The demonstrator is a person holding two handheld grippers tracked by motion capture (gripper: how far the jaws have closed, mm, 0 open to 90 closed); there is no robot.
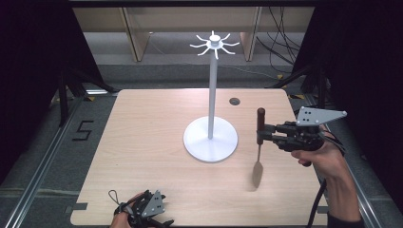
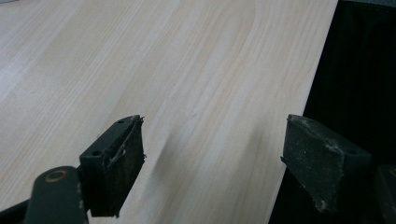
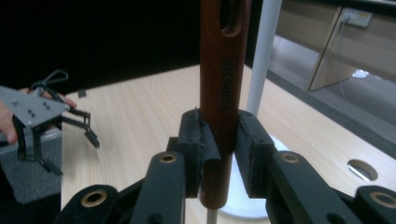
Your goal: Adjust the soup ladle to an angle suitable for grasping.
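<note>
Hanging upright over the table's right side, a brown-handled utensil point(image 1: 259, 142) is clamped by its handle in the right gripper point(image 1: 266, 133), slotted end up and blade down. The white hook stand point(image 1: 211, 95) is just left of it, its hooks higher than the slot. The left gripper point(image 1: 142, 209) is held wide apart and empty at the near edge.
</note>
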